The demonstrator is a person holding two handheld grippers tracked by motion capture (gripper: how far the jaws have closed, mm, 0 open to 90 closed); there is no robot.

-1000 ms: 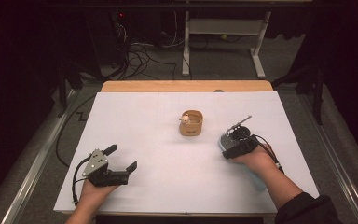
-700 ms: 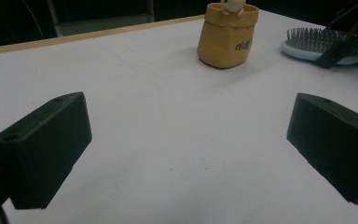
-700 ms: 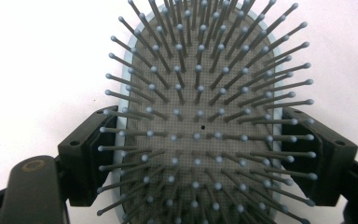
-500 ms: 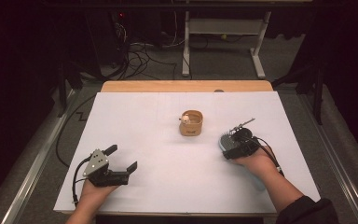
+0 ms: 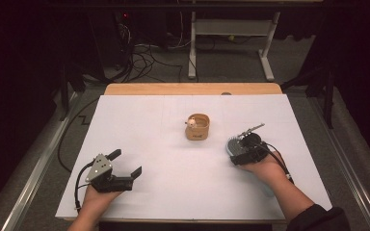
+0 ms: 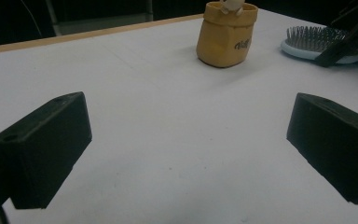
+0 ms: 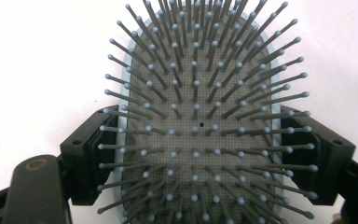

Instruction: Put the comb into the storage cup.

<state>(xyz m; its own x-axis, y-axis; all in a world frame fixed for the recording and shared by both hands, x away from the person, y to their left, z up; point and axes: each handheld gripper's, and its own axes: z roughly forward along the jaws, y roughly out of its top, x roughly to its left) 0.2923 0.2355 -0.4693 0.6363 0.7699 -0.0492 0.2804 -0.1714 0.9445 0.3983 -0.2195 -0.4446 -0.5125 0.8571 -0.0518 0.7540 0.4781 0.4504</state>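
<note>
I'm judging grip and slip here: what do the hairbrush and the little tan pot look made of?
Hairbrush: probably plastic, with a smooth pale blue rim, a dotted grey cushion and thin ball-tipped pins. Tan pot: matte and softly creased like a sack, perhaps ceramic or resin; the look leaves it open.

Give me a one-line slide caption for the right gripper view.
Right gripper with its jaws against both sides of a pale blue hairbrush, bristles up, on the white table.

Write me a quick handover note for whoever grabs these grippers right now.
Right gripper: its fingers clasp both edges of the hairbrush head, bristles up, brush low at the table.
Left gripper: open, nothing between the fingers, hovering over the near left of the table.
Small tan pouch stands upright mid-table, apart from both.
Done: brush gripped.
Left: lifting and placing it, probably; the destination isn't evident.
</note>
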